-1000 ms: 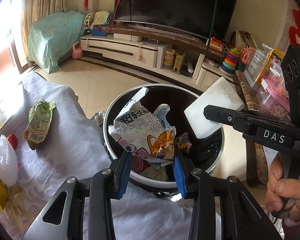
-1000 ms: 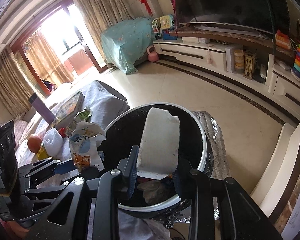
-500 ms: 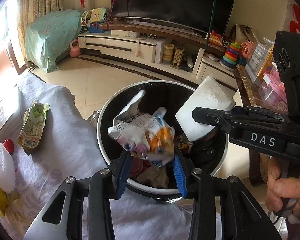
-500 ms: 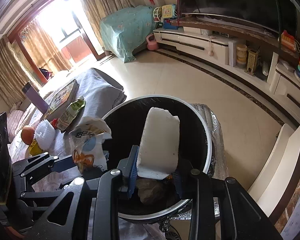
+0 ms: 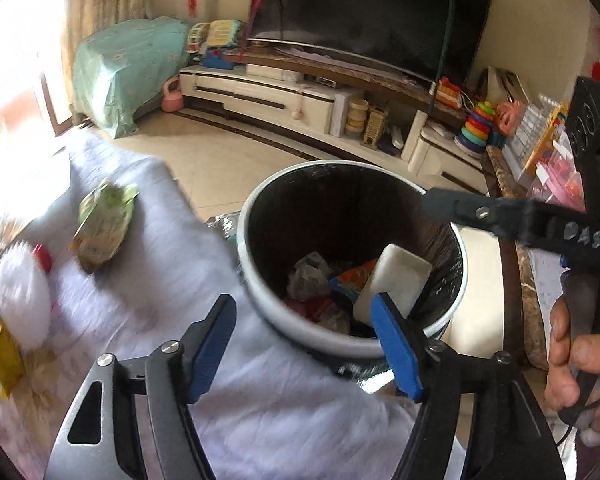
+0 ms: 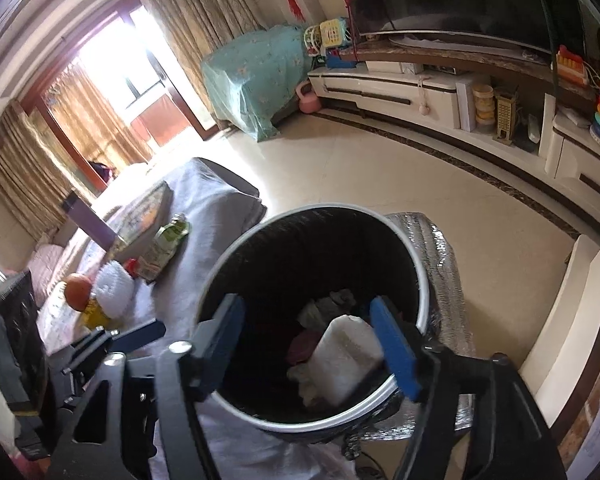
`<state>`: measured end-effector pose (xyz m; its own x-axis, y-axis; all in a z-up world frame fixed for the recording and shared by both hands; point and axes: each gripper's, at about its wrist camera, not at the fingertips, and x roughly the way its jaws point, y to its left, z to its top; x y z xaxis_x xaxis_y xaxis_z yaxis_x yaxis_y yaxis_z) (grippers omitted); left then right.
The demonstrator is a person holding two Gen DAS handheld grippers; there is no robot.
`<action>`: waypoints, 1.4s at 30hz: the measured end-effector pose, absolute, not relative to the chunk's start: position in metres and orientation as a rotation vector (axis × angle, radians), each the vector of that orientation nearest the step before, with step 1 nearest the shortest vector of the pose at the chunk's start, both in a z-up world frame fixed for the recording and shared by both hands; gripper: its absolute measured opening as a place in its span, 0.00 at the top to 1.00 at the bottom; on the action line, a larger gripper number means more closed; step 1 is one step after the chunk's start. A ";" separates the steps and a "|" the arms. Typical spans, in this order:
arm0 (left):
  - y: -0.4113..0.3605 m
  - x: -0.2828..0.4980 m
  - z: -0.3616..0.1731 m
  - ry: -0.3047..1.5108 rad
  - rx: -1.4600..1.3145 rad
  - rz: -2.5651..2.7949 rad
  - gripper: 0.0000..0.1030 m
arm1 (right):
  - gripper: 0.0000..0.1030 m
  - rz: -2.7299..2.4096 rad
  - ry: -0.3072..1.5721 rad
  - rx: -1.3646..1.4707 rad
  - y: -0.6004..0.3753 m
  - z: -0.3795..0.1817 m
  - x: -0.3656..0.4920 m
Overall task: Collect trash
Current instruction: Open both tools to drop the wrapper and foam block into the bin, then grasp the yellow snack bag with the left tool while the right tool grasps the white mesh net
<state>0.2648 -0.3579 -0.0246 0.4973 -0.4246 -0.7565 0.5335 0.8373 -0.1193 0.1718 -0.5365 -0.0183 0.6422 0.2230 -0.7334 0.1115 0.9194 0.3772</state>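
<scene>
White foam block (image 5: 392, 282) lies inside the bin (image 5: 452, 312); the left gripper (image 5: 304, 348) and right gripper (image 6: 312, 344) are opening, nothing between them. Next, the green wrapper (image 5: 102, 226) on the cloth (image 5: 188, 280) wants a centred, flat pinch.

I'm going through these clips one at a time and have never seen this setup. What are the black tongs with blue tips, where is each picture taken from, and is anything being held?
No robot here: a person holds a handheld gripper in each hand, each with a wide-angle camera looking along its blue-padded fingers. One picture is from the left gripper, the other from the right gripper. In the left view you also see the person's hand on the other tool. Both hang over a black-lined trash bin and hold nothing: the jaws are opening, with no item between them. A white foam block lies in the bin among wrappers. On the cloth-covered table beside it lie a green pouch and a white brush-like thing.
</scene>
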 end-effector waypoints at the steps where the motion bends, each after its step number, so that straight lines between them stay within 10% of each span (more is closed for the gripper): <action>1: -0.350 0.261 -0.026 0.876 0.123 -0.569 0.28 | 0.20 0.071 0.868 0.416 -0.533 -0.017 0.169; 22: -0.175 0.162 -0.033 0.840 -0.073 -0.237 0.18 | 0.08 0.308 0.860 0.421 -0.394 -0.033 0.153; 42: -0.134 0.231 -0.037 0.806 -0.142 -0.132 0.19 | 0.08 0.333 0.885 0.496 -0.345 -0.061 0.192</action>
<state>0.2313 -0.1338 -0.0375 0.6855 -0.1711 -0.7077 0.0632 0.9823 -0.1763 0.1918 -0.3445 -0.0608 0.5941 0.4727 -0.6509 -0.0738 0.8377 0.5410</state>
